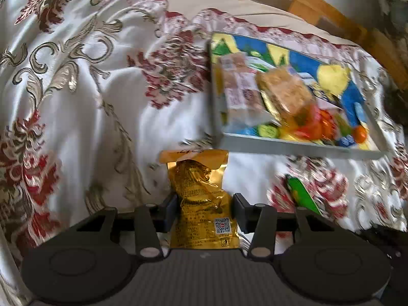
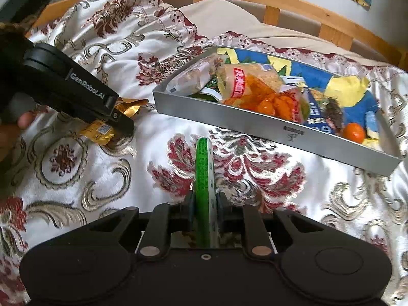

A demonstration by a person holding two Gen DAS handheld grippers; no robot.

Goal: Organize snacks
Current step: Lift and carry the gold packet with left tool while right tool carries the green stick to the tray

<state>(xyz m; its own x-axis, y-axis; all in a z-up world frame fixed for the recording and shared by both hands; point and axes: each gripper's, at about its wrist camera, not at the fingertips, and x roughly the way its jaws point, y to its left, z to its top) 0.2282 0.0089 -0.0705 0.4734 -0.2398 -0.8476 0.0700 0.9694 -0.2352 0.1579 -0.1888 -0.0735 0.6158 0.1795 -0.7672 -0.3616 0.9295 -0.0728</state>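
Note:
A gold foil snack packet (image 1: pixel 201 191) stands upright between the fingers of my left gripper (image 1: pixel 205 204), and both pads press on its sides. The right wrist view shows that left gripper (image 2: pixel 122 125) low over the bedspread with the gold packet (image 2: pixel 100 131) in it. My right gripper (image 2: pixel 205 204) is shut on a thin green snack packet (image 2: pixel 204 168), held edge-on and pointing away from the camera. That green packet (image 1: pixel 302 193) shows blurred at the right of the left wrist view. Beyond both lies a grey metal tray (image 2: pixel 229 122) holding several snack bags.
The tray (image 1: pixel 293 149) rests on a white bedspread (image 1: pixel 76 102) with red and gold flowers, rumpled at the far left. A wooden bed frame (image 2: pixel 280 2) and a beige pillow (image 2: pixel 216 12) lie behind it. A hand (image 2: pixel 15 127) holds the left gripper.

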